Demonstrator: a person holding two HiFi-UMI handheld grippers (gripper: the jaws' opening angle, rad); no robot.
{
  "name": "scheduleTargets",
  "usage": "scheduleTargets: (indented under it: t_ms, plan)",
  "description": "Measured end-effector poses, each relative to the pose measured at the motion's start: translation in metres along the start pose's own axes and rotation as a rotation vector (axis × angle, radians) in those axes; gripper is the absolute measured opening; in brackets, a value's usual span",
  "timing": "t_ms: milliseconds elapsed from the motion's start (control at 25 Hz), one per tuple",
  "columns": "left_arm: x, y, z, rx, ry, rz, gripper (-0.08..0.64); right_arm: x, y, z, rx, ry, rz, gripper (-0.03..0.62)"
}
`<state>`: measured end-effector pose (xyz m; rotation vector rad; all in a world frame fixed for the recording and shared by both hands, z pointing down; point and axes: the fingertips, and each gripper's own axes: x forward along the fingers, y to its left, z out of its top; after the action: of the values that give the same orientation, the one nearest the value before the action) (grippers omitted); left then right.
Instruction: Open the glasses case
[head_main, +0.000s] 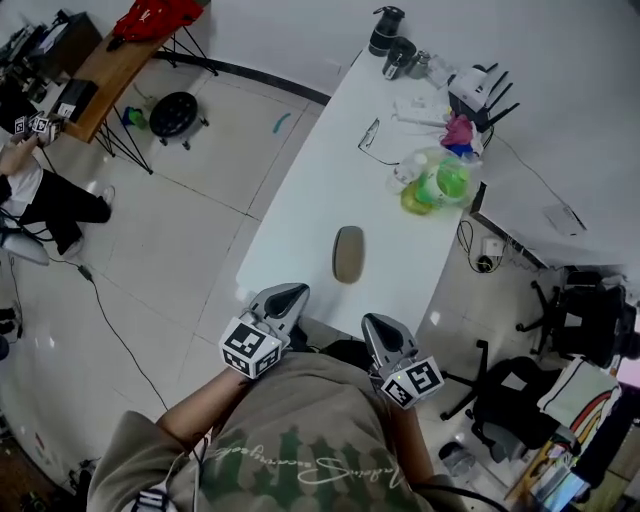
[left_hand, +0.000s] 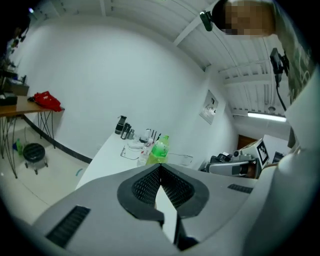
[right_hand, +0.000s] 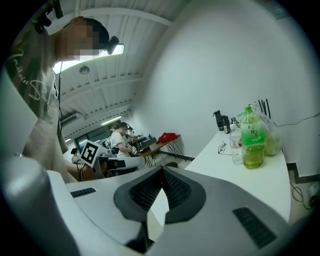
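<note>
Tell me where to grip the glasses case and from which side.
Grip the glasses case across its narrow width at the near end, from the near edge of the table. It lies flat, long axis pointing away, so pinching its long sides probably works best.

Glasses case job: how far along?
Done: nothing yet; the oval grey-brown glasses case lies closed on the white table. In hand: nothing; the left gripper and right gripper are shut and empty at the table's near edge, short of the case. Left: reach, grip and open it.

Lab-like workroom: white worktable (head_main: 305, 195), office chairs (head_main: 588, 318), equipment-laden wooden desk (head_main: 108, 68).
</note>
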<state>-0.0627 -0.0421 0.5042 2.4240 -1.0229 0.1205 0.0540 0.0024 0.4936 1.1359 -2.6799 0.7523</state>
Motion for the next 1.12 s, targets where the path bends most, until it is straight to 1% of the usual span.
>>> scheduleTargets:
  t_ms: [80, 240, 480, 560, 760, 880, 960, 1120]
  plan:
    - [0.003, 0.001, -0.004, -0.009, 0.004, -0.011, 0.006, 0.002, -0.002, -0.003, -0.004, 0.005, -0.011, 0.006]
    - [0.000, 0.002, -0.012, -0.012, 0.014, -0.009, 0.006, 0.007, -0.005, -0.006, -0.004, 0.004, -0.030, 0.006]
    - [0.001, -0.011, -0.014, -0.013, 0.011, -0.038, 0.006, 0.008, 0.001, 0.000, -0.055, -0.018, -0.027, 0.006]
    - [0.003, -0.017, -0.012, 0.003, 0.007, -0.049, 0.006, 0.005, -0.003, 0.003, -0.047, -0.039, -0.035, 0.006]
    - [0.012, -0.029, -0.008, 0.035, 0.015, -0.068, 0.006, -0.001, -0.013, 0.011, 0.008, -0.071, -0.049, 0.006]
    - [0.018, -0.027, -0.008, 0.050, 0.024, -0.039, 0.006, -0.002, -0.016, 0.011, -0.015, -0.069, -0.050, 0.006]
    - [0.022, -0.021, -0.005, 0.053, 0.015, -0.003, 0.006, -0.002, -0.021, 0.012, -0.033, -0.069, -0.063, 0.006]
    - [0.026, -0.018, -0.001, 0.067, -0.007, 0.028, 0.006, 0.000, -0.028, 0.013, -0.093, -0.051, -0.073, 0.006]
